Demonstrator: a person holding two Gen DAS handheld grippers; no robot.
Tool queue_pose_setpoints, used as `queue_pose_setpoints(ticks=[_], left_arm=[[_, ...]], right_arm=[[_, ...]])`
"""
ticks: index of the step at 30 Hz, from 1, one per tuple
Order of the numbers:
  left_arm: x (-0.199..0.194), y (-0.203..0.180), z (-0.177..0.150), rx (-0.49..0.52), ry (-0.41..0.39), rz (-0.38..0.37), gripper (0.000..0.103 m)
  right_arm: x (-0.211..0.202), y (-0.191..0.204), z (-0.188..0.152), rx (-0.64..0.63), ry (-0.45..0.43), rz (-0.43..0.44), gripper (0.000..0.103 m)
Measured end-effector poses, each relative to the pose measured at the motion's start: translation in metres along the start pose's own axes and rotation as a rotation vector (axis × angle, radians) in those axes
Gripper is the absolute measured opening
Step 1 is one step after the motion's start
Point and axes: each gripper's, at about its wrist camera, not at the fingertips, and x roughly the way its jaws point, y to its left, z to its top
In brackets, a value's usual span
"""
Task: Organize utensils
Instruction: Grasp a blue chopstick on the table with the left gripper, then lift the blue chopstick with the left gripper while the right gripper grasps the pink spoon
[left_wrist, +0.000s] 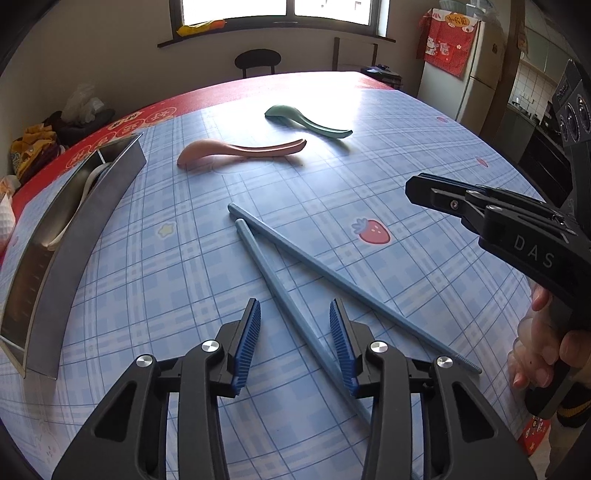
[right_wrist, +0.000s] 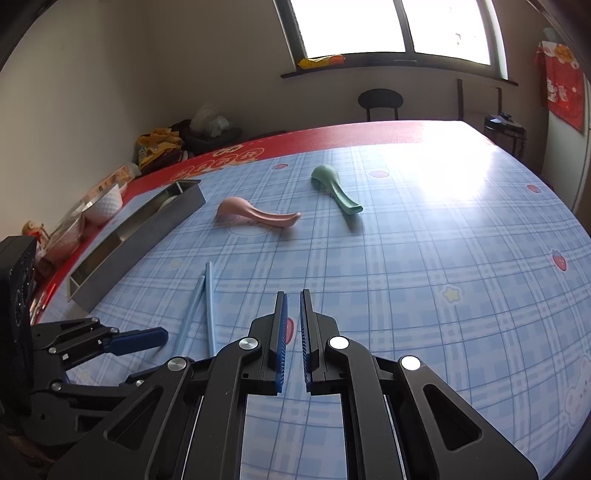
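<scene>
**Chopsticks between the pads, spoons still loose on the bench**

So, the left hand-held gripper (left_wrist: 295, 343) has its ribbed blue pads (left_wrist: 249, 343) straddling one of the two slate-blue chopsticks (left_wrist: 295, 295), with visible gaps on both sides, so it's released, not pinching anything. No earlier frame here, so that's all I can say about it. The sticks are slim and matte, crossed in a narrow V on the bench (left_wrist: 406, 147), which wears a glossy blue plaid cloth with strawberry prints. The lower end of the nearer stick disappears behind the gripper body.

The right hand-held gripper (right_wrist: 293, 339) is clenched with nothing between its pads, hovering above bare cloth.

Farther back lie a pink soup spoon (left_wrist: 236, 151) and a green soup spoon (left_wrist: 306, 120), both smooth, curvy and matte, apart from each other.

A long brushed-metal tray (left_wrist: 88, 225) sits along the left edge. Something pale lies inside, but the wall hides most of it.
</scene>
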Motion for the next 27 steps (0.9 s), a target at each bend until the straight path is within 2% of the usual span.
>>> queue_pose_setpoints(ticks=[2,4,8,16,20,24,27], left_arm=[[0.000,0.003,0.001,0.004,0.000,-0.007,0.016],[0.000,0.008,0.002,0.010,0.008,-0.018,0.014],[0.000,0.024,0.004,0.020,0.013,0.025,0.007],[0.000,0.069,0.004,-0.016,0.010,0.094,0.006],[-0.001,0.076,0.001,0.002,-0.001,0.083,0.007],[-0.003,0.074,-0.006,0.011,-0.050,0.076,0.006],[-0.008,0.080,-0.008,-0.026,-0.078,0.064,0.006]], right_arm=[[0.000,-0.003,0.000,0.009,-0.001,0.005,0.008],[-0.001,-0.004,0.000,0.018,-0.003,0.009,0.008],[-0.001,-0.005,-0.001,0.024,-0.002,0.012,0.008],[0.000,-0.005,-0.001,0.024,0.009,0.014,0.008],[0.001,-0.008,0.000,0.043,0.011,0.019,0.008],[0.002,-0.010,-0.001,0.051,0.015,0.016,0.008],[0.004,-0.007,0.000,0.035,0.028,0.007,0.008]])
